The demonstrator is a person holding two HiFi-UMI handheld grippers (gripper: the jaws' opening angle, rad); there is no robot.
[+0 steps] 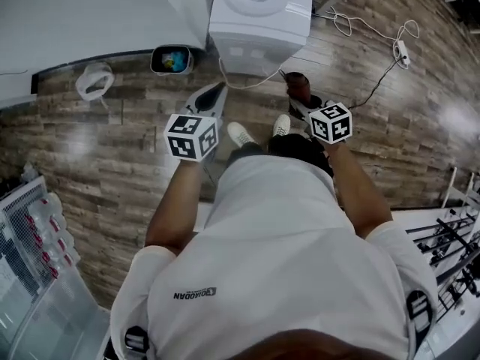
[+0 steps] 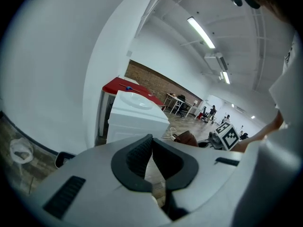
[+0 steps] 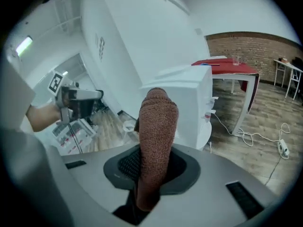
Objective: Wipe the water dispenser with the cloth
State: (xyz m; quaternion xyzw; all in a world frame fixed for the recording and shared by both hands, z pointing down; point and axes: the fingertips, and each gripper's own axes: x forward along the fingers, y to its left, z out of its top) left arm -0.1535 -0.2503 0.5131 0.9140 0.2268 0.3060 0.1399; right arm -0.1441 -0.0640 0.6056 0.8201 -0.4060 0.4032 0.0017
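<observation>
Head view, nearest: a person in a white shirt holds both arms forward over a wood floor.

Left gripper – jaws closed, tips meeting, nothing between them. It points at the left front of the dispenser and stands apart from it.

Right gripper – jaws clamped on the cloth. The cloth is brown and folded. It stands up past the jaw tips as a rounded roll and is aimed at the front of the dispenser. In the head view it lies just before the lower right front corner. Contact with the dispenser cannot be confirmed.

White shoes stand on the floor below the grippers.

Dispenser: white, square body, round recess on top, no bottle fitted. It stands against a white wall.

Left of the dispenser, a small bin sits at the wall base. A white ring-shaped item lies further left.

Right of the dispenser, a cable runs across the floor to a power strip.

Far background, gripper views: a red table and a brick wall.
</observation>
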